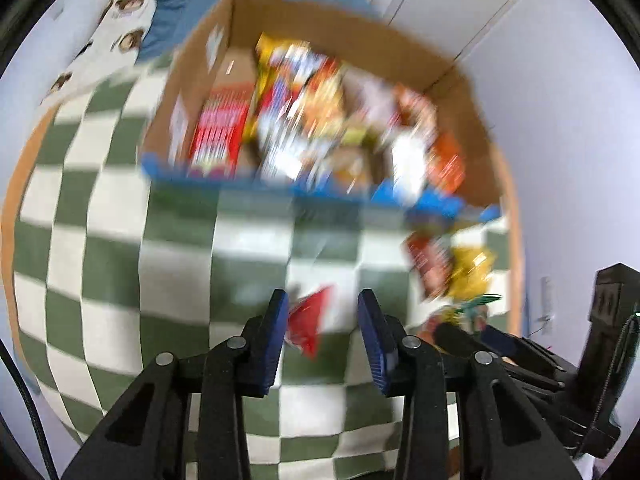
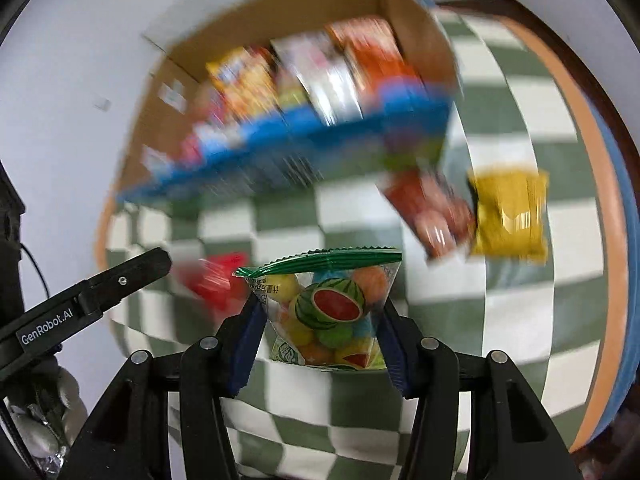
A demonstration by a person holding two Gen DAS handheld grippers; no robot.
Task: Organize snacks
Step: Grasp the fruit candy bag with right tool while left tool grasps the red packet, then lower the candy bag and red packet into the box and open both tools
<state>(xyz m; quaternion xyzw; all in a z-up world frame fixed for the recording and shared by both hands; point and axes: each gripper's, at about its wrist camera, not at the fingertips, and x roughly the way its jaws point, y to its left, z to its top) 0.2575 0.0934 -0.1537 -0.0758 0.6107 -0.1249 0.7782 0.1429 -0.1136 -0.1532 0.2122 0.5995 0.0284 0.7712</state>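
Note:
My right gripper (image 2: 320,304) is shut on a clear candy bag (image 2: 332,312) printed with a watermelon and topped by a green seal, and holds it above the checked cloth. The bag fills the gap between both pads. My left gripper (image 1: 324,320) has narrow jaws with a small red packet (image 1: 306,324) between them, lying against the left-hand pad. The right wrist view shows the same red packet (image 2: 216,280), blurred, just past a left finger (image 2: 132,276). Beyond stands a cardboard box (image 1: 360,40) full of snack packs, also the cardboard box (image 2: 280,12).
A red-brown packet (image 2: 432,212) and a yellow packet (image 2: 508,212) lie on the green-and-white checked cloth (image 2: 520,320) right of the box. The round table's orange rim (image 2: 600,280) curves close by. White walls stand behind the box. A patterned fabric (image 1: 128,20) lies far left.

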